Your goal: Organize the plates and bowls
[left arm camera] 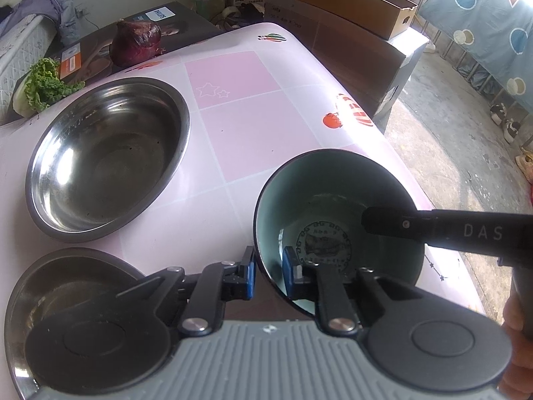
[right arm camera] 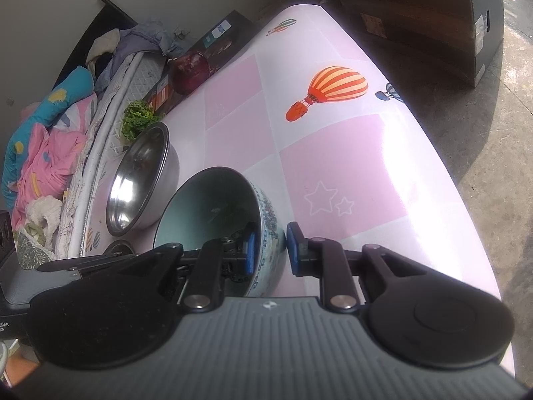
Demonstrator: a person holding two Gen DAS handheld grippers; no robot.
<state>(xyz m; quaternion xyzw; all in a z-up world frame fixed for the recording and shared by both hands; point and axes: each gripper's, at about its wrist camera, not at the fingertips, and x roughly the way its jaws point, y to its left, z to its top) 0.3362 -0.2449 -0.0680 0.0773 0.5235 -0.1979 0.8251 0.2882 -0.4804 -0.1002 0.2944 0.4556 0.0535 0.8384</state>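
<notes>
A ceramic bowl (left arm camera: pixel 333 200) with a teal inside and a blue-patterned outside (right arm camera: pixel 269 226) stands on the pink checked table (left arm camera: pixel 250 126), near its right edge. My left gripper (left arm camera: pixel 269 273) is shut on the bowl's near-left rim, one blue pad inside and one outside. My right gripper (right arm camera: pixel 271 251) is shut on the opposite rim, and one of its fingers (left arm camera: pixel 396 223) reaches into the bowl from the right. A large steel bowl (left arm camera: pixel 106 156) (right arm camera: pixel 140 180) sits to the left. A shallow steel dish (left arm camera: pixel 50 283) lies under my left gripper's body.
A purple-red round vegetable (left arm camera: pixel 136 43) and a leafy green (left arm camera: pixel 43 86) lie at the table's far left. Cardboard boxes (left arm camera: pixel 353 0) stand beyond the table. Bedding (right arm camera: pixel 50 140) is piled along the left side. The table drops off to concrete floor (left arm camera: pixel 449 140) on the right.
</notes>
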